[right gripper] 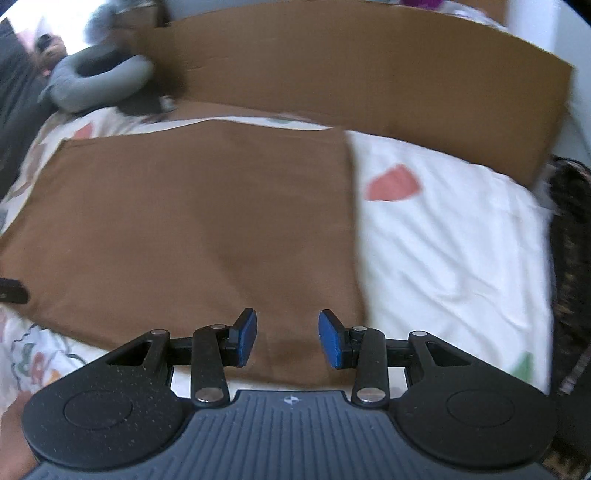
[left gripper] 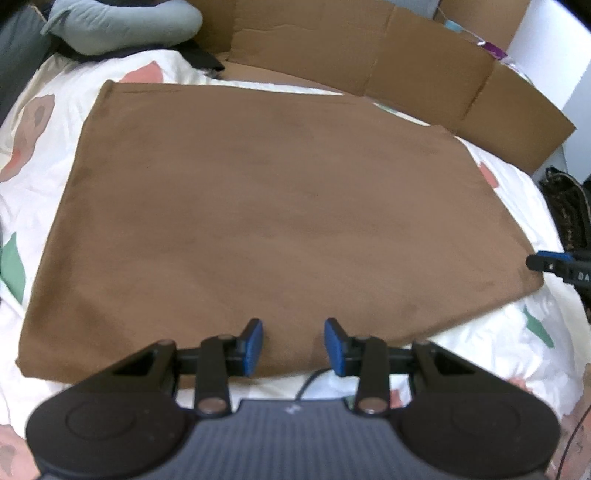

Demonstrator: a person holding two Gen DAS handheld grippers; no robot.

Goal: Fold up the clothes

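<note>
A brown cloth (left gripper: 266,221) lies flat as a large rectangle on the floral bed sheet (left gripper: 44,177). My left gripper (left gripper: 293,345) is open and empty, its blue pads over the cloth's near edge. In the right wrist view the same brown cloth (right gripper: 192,229) fills the left and middle. My right gripper (right gripper: 287,338) is open and empty over the cloth's near right corner. The right gripper's tip also shows in the left wrist view (left gripper: 554,264), beside the cloth's right corner. A dark piece of the left gripper (right gripper: 13,290) shows at the left edge of the right wrist view.
Flattened cardboard (left gripper: 369,55) stands along the far side of the bed. A grey neck pillow (left gripper: 122,26) lies at the far left. A dark patterned bag (left gripper: 569,210) sits off the bed's right edge. White sheet (right gripper: 450,236) lies right of the cloth.
</note>
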